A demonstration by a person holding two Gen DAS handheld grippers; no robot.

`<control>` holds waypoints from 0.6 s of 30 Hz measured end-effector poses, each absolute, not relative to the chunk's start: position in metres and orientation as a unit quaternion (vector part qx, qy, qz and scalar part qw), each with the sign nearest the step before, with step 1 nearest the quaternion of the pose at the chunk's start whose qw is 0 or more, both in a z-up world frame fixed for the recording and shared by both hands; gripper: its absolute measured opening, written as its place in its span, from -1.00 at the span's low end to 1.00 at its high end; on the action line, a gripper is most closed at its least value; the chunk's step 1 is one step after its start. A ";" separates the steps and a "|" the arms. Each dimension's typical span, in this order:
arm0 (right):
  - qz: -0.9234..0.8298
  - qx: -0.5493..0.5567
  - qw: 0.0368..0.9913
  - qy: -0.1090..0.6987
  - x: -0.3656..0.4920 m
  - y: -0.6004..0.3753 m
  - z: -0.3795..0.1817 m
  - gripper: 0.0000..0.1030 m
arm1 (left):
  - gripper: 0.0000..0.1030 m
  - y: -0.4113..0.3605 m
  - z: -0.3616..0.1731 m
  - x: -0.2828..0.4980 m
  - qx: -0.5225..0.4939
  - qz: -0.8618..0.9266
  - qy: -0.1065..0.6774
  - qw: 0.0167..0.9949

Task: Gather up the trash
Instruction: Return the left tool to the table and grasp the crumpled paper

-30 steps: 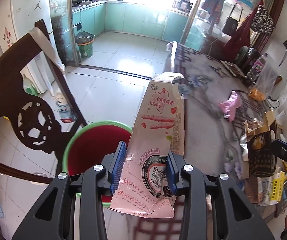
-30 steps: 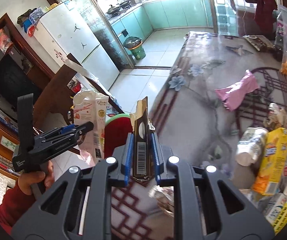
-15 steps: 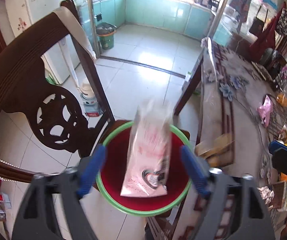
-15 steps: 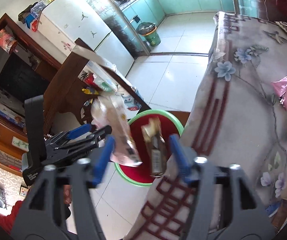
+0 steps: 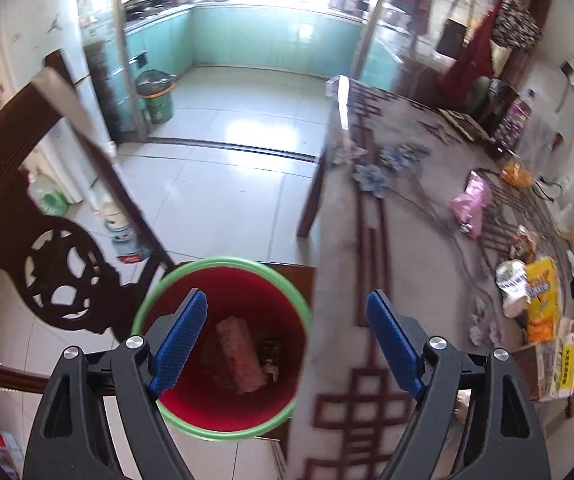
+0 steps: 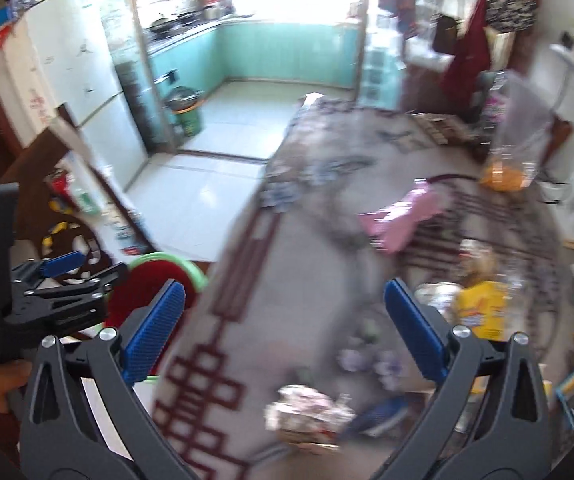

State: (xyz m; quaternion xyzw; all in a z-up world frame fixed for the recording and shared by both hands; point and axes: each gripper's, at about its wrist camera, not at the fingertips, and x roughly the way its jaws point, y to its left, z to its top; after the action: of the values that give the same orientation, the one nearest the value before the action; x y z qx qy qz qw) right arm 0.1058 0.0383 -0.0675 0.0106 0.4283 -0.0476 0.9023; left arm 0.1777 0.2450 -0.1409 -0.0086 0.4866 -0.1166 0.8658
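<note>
With our left claw (image 5: 287, 344) open and empty over the bin (image 5: 223, 344) and our right claw (image 6: 285, 332) opening on nothing, we judge the pink wrapper (image 6: 403, 220) on the table beyond the bin light and crinkly, best pinched at its bunched middle.

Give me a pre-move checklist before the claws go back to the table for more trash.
1. Left claw empty, blue pads apart: ok.
2. Right claw empty, jaws opening: ok.
3. Pink carton lies inside the red bin: ok.
4. Dark box also in the bin: ok.
5. Trash left on the table, such as the pink wrapper and yellow packet: not ok.
6. Next target sharp enough to pick in the right wrist view: cannot tell, blurred.
</note>
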 end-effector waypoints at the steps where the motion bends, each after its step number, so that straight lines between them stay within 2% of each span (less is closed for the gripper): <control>1: -0.063 0.006 0.902 0.427 0.101 0.031 -0.067 0.91 | 0.53 0.236 -0.140 0.175 -0.003 -0.126 0.486 0.865; 3: -0.050 0.016 0.906 0.421 0.084 0.010 -0.068 0.91 | 0.53 0.217 -0.137 0.168 0.007 -0.142 0.484 0.864; 5: -0.028 0.081 0.906 0.414 0.064 -0.021 -0.071 0.91 | 0.53 0.201 -0.133 0.161 0.015 -0.152 0.481 0.863; 7: -0.046 0.116 0.890 0.438 0.054 -0.045 -0.078 0.91 | 0.53 0.186 -0.130 0.152 0.021 -0.154 0.479 0.864; 18: -0.031 0.085 0.878 0.471 0.007 -0.110 -0.091 0.91 | 0.53 0.115 -0.124 0.095 0.015 -0.137 0.487 0.862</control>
State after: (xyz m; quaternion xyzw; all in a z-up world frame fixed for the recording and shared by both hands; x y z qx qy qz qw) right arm 0.0070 -0.1103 -0.0911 0.0847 0.4706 -0.0312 0.8777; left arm 0.0949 0.1153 -0.1238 0.0154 0.4870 -0.1374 0.8624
